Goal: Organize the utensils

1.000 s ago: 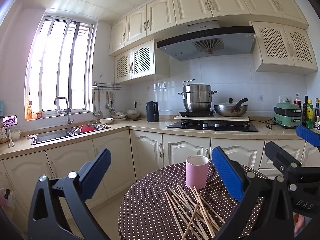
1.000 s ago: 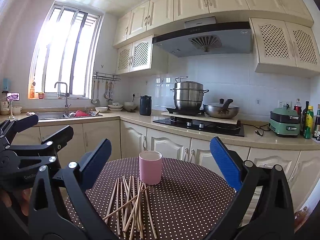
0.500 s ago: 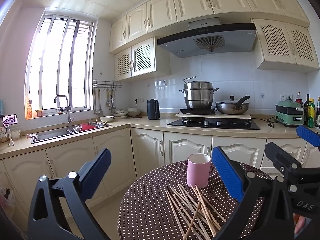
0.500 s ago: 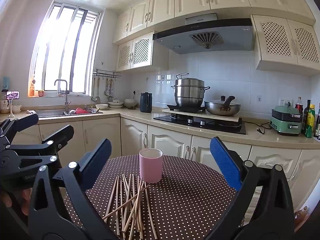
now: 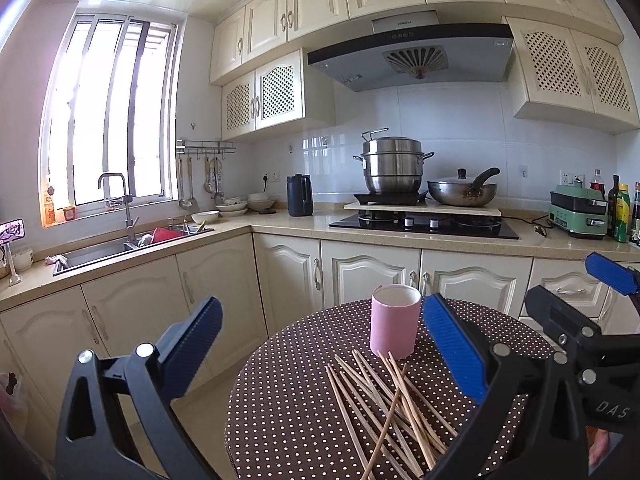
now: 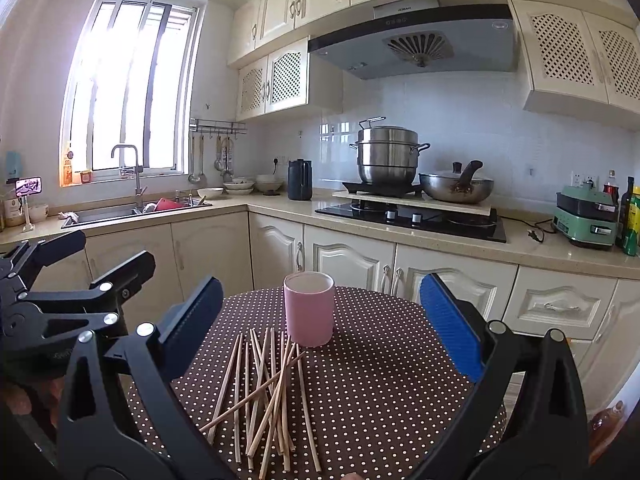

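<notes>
A pink cup (image 5: 394, 322) (image 6: 309, 308) stands upright on a round table with a brown polka-dot cloth (image 5: 288, 412) (image 6: 384, 384). Several wooden chopsticks (image 5: 384, 404) (image 6: 266, 388) lie in a loose crossed pile just in front of the cup. My left gripper (image 5: 320, 340) is open and empty, held above the table's left edge. My right gripper (image 6: 320, 320) is open and empty too, hovering over the near side of the table behind the chopsticks. Each gripper shows in the other's view: the right gripper (image 5: 576, 304) at the far right, the left gripper (image 6: 116, 252) at the far left.
Cream cabinets and a counter run behind the table, with a sink (image 5: 104, 248), a black kettle (image 5: 299, 195), a steel pot (image 5: 394, 166) and a wok (image 5: 462, 192) on the stove. Bottles and a green appliance (image 5: 578, 214) stand at the right. Floor lies left of the table.
Both views have tilted slightly, so the cup and chopsticks sit a little lower in frame. Both grippers stay open and nothing on the table has moved.
</notes>
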### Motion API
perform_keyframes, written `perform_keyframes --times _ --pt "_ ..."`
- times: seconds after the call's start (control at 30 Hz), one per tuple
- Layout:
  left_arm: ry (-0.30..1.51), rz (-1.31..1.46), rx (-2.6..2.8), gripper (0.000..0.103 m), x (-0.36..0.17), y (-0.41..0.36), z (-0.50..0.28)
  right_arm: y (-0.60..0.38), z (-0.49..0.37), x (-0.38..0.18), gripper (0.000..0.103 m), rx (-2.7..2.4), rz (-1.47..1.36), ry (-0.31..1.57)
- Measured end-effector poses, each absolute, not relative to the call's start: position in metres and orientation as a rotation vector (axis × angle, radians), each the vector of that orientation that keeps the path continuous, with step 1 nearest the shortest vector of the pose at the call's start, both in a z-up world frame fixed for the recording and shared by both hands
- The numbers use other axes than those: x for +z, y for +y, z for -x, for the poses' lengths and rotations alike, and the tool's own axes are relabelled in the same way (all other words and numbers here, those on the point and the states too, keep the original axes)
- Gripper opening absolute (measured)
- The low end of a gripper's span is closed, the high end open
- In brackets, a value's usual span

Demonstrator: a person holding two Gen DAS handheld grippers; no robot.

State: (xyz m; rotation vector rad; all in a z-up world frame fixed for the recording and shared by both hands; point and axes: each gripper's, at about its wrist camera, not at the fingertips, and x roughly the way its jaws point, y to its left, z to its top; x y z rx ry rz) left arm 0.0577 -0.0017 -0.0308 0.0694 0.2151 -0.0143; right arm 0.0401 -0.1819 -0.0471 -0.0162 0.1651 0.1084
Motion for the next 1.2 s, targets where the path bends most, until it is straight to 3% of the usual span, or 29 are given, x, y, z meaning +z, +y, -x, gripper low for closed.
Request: perform_keyframes --times 0.4,0.7,0.77,0.9,1.2 --pt "0.403 -0.099 -0.066 0.099 -0.076 -0.007 -0.105 -0.191 -0.078 -0.080 0.097 0.124 -0.005 0.318" --pt "0.678 -0.118 -0.170 0.097 -0.140 -0.009 -0.155 -0.201 -0.115 -0.121 0.097 0.070 0.035 0.487" --pt "0.715 -0.137 -0.189 0.086 -0.151 -0.014 -0.162 -0.204 -0.122 -0.131 0.097 0.071 0.031 0.522" --pt "0.785 -0.192 -0.219 0.074 -0.170 -0.026 -0.175 -0.206 -0.135 -0.147 0.097 0.081 0.038 0.583" --pt "0.894 -0.249 -0.254 0.056 -0.192 -0.040 -0.197 -0.212 -0.154 -0.169 0.097 0.100 0.039 0.665"
